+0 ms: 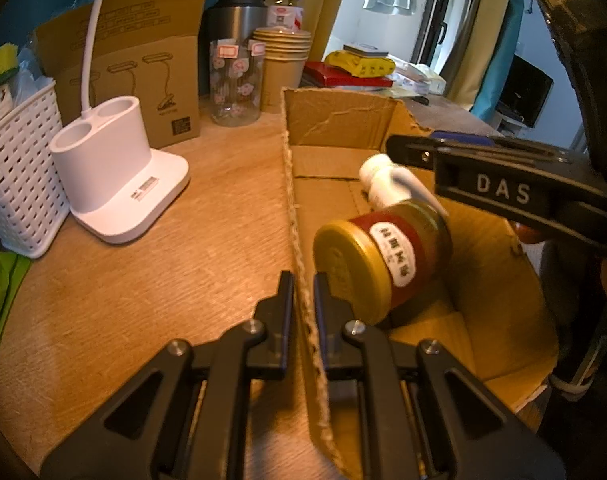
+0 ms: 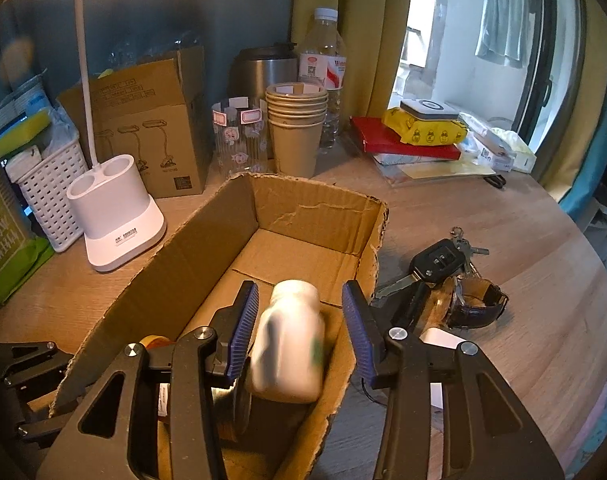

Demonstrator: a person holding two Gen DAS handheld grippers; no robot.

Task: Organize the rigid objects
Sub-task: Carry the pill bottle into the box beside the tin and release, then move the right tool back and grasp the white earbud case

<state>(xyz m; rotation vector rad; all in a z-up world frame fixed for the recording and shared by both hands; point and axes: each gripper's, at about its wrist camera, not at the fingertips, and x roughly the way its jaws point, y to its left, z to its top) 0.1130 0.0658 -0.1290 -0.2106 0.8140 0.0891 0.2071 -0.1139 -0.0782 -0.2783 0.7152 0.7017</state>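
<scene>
Left gripper (image 1: 303, 280) pinches the cardboard box (image 1: 299, 216) wall; right gripper (image 2: 301, 320) gapes wide around a blurry white bottle (image 2: 289, 344) inside, beside the jar (image 1: 383, 256)

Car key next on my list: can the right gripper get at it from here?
Probably yes: right gripper is open over the box, and the car key lies uncovered on the table just right, beside the watch.

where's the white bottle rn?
Inside the cardboard box, between the open fingers of the right gripper: the white bottle looks motion-blurred there, right beside the gold-lidded jar.
</scene>
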